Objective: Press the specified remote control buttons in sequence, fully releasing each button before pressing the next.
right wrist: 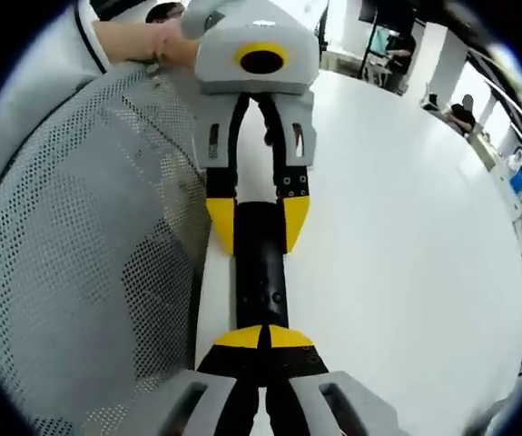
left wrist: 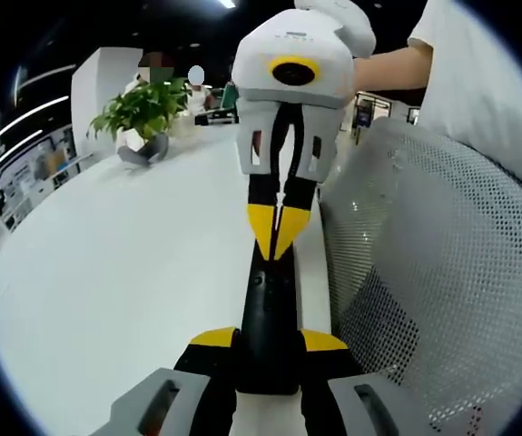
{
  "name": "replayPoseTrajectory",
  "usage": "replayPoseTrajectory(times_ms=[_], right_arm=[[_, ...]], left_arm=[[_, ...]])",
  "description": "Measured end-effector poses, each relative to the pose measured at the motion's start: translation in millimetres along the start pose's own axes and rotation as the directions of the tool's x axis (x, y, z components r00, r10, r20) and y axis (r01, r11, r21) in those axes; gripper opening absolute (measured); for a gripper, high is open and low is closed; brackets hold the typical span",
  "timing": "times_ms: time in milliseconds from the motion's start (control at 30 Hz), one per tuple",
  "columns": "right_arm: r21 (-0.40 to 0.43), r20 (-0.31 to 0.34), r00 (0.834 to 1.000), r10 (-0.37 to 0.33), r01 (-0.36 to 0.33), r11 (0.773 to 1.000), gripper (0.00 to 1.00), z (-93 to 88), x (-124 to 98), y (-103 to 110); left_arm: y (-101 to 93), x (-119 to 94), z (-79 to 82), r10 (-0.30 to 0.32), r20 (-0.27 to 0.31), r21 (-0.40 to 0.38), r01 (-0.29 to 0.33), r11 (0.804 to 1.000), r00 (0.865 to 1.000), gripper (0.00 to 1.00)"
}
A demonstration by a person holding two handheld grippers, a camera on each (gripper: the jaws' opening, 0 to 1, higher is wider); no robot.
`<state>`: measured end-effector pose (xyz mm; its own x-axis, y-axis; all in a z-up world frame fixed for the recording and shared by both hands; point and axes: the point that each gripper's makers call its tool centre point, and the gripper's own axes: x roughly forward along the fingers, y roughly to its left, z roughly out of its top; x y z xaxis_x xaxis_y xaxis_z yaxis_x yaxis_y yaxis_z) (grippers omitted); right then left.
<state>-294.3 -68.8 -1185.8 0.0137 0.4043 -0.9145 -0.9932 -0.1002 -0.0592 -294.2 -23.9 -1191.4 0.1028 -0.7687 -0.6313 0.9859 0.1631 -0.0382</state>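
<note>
Jaws of the left gripper [left wrist: 268, 338] clamp one end of the black remote control [left wrist: 268, 309] above the white counter [left wrist: 106, 272], the right gripper's [right wrist: 264, 338] closed jaws pressing its top, where a sideways slip could hit the wrong button.

1. In your left gripper view, the remote [left wrist: 268, 313] lies on the surface [left wrist: 124, 291] at its edge, between both tongs.
2. The mesh chair [left wrist: 433, 282] stands at 3 o'clock of it.
3. The plant [left wrist: 142, 113] sits at 11 o'clock, well apart.
</note>
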Motion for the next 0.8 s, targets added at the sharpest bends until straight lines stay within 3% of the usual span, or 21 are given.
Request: replayPoseTrajectory(times_ms=[100,167,233,433,800], right_arm=[[-0.007,0.008,1.0,-0.016,0.016,1.0,0.0,-1.4,-0.7,0.6],[0.084,0.066,0.998,-0.01,0.004,0.996,0.0,-0.5,-1.6,-0.9],[0.101,0.083,0.997,0.0,-0.009,0.995,0.0,-1.3,-3.1,-2.7],[0.121,0.092,0.995,0.031,-0.042,0.992,0.0,-4.9,-6.1,-0.3],[0.135,0.084,0.996,0.014,-0.025,0.991,0.0,-9.1,-7.4,0.8]], left_arm=[[-0.1,0.0,0.1,-0.001,-0.001,0.002,0.001,1.0,1.0,0.24],[-0.1,0.0,0.1,-0.001,0.0,0.001,0.001,1.0,1.0,0.24],[-0.1,0.0,0.2,-0.002,0.002,0.0,0.002,1.0,1.0,0.24],[0.0,0.2,0.2,0.0,0.009,-0.004,0.0,1.0,1.0,0.24],[-0.2,0.2,0.3,-0.003,0.01,-0.002,0.003,1.0,1.0,0.24]])
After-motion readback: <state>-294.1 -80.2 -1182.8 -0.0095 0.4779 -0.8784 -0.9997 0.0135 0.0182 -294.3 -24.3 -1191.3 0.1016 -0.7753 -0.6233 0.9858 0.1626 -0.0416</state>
